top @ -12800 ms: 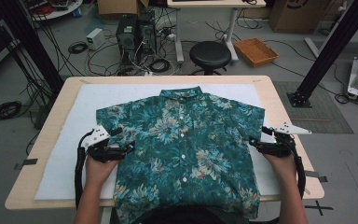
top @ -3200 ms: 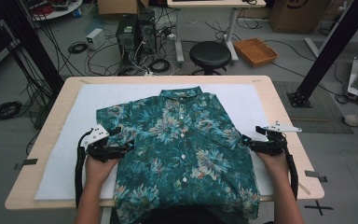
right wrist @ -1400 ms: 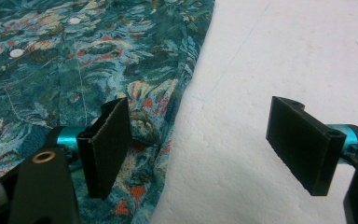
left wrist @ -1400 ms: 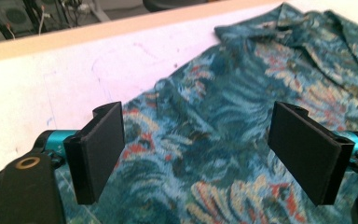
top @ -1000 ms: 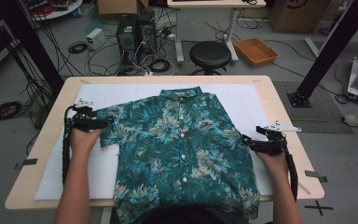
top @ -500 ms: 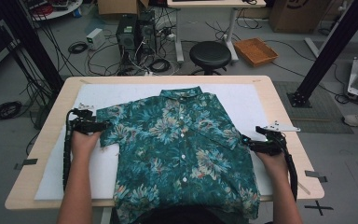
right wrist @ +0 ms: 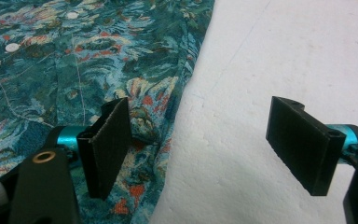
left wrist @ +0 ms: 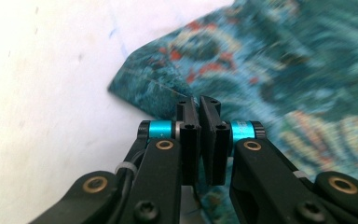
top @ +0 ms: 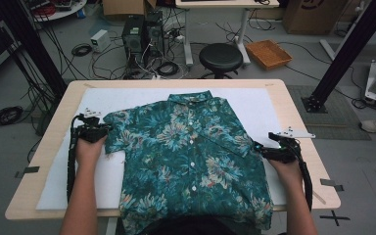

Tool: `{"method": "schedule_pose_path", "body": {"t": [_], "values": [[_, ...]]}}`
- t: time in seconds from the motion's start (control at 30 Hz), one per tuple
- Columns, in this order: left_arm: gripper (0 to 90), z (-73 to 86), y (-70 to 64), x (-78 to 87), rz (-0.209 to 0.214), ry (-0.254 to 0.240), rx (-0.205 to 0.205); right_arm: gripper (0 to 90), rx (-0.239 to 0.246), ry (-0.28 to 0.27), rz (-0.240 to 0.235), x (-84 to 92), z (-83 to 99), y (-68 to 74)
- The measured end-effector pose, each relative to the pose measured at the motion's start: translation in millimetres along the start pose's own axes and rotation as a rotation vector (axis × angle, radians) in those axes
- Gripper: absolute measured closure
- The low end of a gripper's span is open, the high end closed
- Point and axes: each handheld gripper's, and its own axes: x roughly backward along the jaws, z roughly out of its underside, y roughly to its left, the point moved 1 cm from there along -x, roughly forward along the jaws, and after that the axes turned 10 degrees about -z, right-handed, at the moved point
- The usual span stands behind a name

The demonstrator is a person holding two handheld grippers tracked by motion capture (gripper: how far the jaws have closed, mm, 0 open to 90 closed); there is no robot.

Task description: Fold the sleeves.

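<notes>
Shirt (top: 191,161) is spread flat on the counter (top: 303,127). Its sleeve (left wrist: 168,88) has just been clamped by the closing left claw (left wrist: 200,103); the right claw (right wrist: 205,140) is held released beside the hem.

A lab or workshop, computer towers (top: 140,35) and tangled cables (top: 159,68) seen on the grey floor, black rig struts (top: 352,46), a stool (top: 220,58), cardboard boxes (top: 306,14).
</notes>
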Motion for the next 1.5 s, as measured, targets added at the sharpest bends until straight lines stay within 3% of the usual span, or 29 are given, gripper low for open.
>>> {"method": "schedule_pose_path", "body": {"t": [0.33,0.6,0.93,1.13,1.23,1.5], "values": [[86.3,-31.1,-42.2,25.2,0.07,-0.124,-0.093,22.7,0.007,0.001,-0.001,0.0,0.0,0.1],[86.3,-44.0,-85.5,28.2,0.15,-0.129,-0.167,22.7,0.008,0.001,-0.002,0.0,0.1,0.1],[86.0,-52.9,-137.1,22.9,0.234,-0.133,-0.194,22.6,0.014,0.001,0.0,0.1,0.1,0.4],[67.1,-53.1,-141.8,31.4,0.275,-0.161,-0.176,22.7,0.013,0.003,-0.003,0.0,0.1,0.4],[64.5,-51.2,-137.0,32.0,0.267,-0.158,-0.163,22.7,0.012,0.003,-0.002,-0.2,0.1,0.5],[61.4,-40.0,-124.2,23.3,0.265,-0.081,-0.145,22.7,0.01,0.005,0.003,-0.3,0.1,0.7]]}}
